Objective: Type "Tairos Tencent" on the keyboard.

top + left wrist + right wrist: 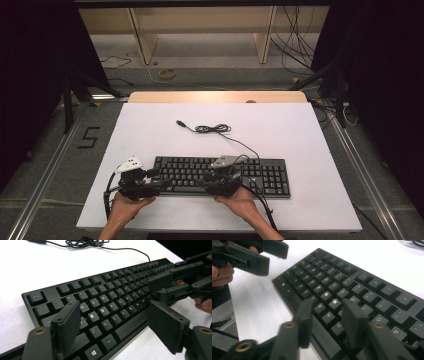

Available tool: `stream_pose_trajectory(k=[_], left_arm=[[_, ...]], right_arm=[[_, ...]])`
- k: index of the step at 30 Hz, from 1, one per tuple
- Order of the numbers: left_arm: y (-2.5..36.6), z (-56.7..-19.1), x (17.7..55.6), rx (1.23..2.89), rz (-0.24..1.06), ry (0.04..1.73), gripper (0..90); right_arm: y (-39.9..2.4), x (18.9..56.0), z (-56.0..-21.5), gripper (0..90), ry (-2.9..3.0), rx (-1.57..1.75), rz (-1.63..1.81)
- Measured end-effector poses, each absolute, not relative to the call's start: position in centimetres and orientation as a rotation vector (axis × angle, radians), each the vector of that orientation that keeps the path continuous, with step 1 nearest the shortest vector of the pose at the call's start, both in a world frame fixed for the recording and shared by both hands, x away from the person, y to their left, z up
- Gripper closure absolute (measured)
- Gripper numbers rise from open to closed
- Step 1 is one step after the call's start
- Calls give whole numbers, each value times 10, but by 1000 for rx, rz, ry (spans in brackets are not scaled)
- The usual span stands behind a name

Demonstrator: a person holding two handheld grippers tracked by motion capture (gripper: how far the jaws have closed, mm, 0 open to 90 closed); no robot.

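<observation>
The left gripper [113,322] hangs wide open over the black keyboard [100,305], which runs diagonally across the white table [37,267]. The other gripper [185,282] enters at right (its cable [95,245] coils at top).

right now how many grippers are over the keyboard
2. The left gripper is at the keyboard's left end, jaws wide apart above the near-edge keys. The right gripper is near the middle, jaws open more narrowly over the letter keys. Neither grips anything.

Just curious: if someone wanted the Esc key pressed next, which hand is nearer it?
Probably the left. The left gripper hovers over the keyboard's left end, where Esc sits; the right gripper is mid-keyboard.
</observation>
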State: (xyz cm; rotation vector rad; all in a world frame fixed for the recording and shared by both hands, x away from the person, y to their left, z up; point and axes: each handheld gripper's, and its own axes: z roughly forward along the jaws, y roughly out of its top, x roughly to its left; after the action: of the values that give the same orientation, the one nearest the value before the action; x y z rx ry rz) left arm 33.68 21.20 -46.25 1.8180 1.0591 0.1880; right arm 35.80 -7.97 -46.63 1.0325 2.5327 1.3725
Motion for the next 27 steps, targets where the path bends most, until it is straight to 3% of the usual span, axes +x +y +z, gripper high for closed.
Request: stream_pose_trajectory(k=[11, 22, 27], left_arm=[[212, -464, 338, 1840, 197, 1075, 271], [211, -464, 338, 1871, 216, 1075, 306], [213, -464, 338, 1880, 216, 1097, 378]], right_arm=[[-77, 369, -461, 419, 2531, 1067, 1363], [-68, 378, -460, 395, 2536, 1055, 1350], [-64, 381, -460, 430, 2532, 1057, 1346]])
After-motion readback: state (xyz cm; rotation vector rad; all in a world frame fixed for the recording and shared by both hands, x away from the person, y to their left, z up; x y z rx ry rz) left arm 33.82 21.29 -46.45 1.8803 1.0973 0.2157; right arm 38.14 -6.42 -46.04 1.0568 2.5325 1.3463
